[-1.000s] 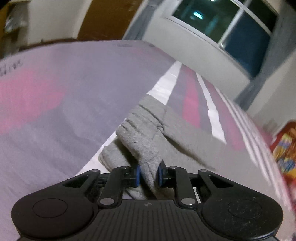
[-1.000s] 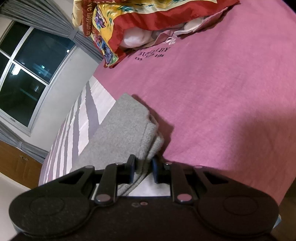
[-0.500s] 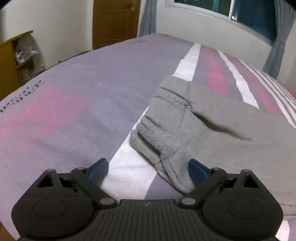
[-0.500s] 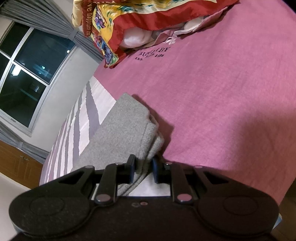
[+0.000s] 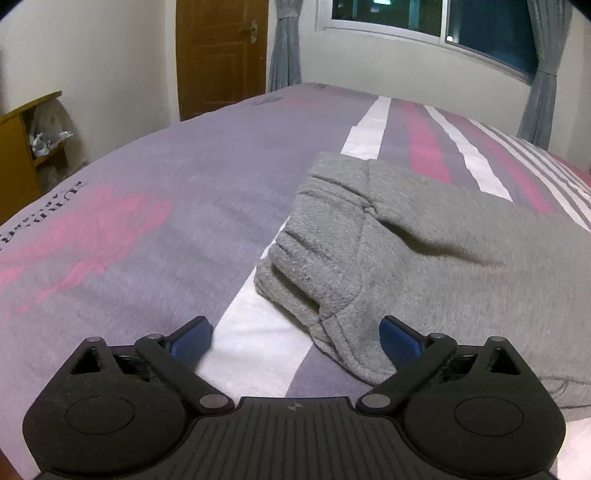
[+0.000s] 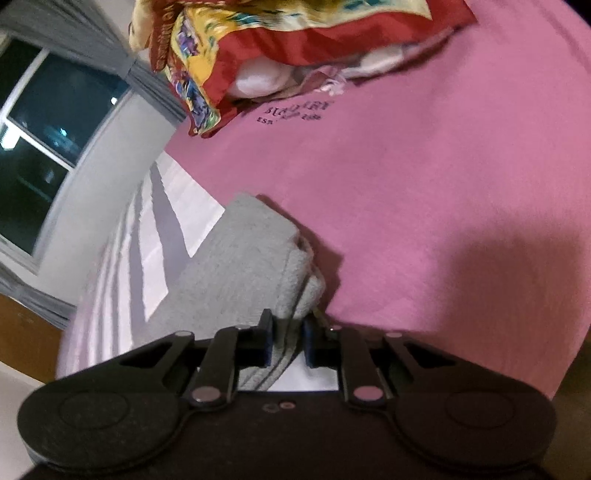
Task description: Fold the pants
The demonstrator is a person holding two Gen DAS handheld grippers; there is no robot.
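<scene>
Two grippers are seen over one bed. Grey sweatpants (image 5: pixel 424 258) are laid folded on the striped bedspread (image 5: pixel 166 229), across its white and pink stripes. The left gripper (image 5: pixel 295 338) is spread wide, nothing held; its blue pads (image 5: pixel 190 338) are set apart either side of the near cuff corner of the sweatpants, the right pad just beside the cloth, contact not clear. The gripper is positioned low over the white stripe, at the near edge of the sweatpants.

The right gripper (image 6: pixel 287 341) is closed narrow on a folded edge of the sweatpants (image 6: pixel 240 266), layered grey cloth being pinched between its pads. This edge is located where the stripes meet the pink part of the bedspread (image 6: pixel 443 184). Printed lettering (image 6: pixel 295 112) is seen on the pink part beyond the sweatpants, blurred. A red and yellow patterned pillow (image 6: pixel 295 33) is placed well beyond the sweatpants. A window (image 5: pixel 424 18), grey curtains (image 5: pixel 284 44) and a wooden door (image 5: pixel 221 55) are seen behind the bed.
</scene>
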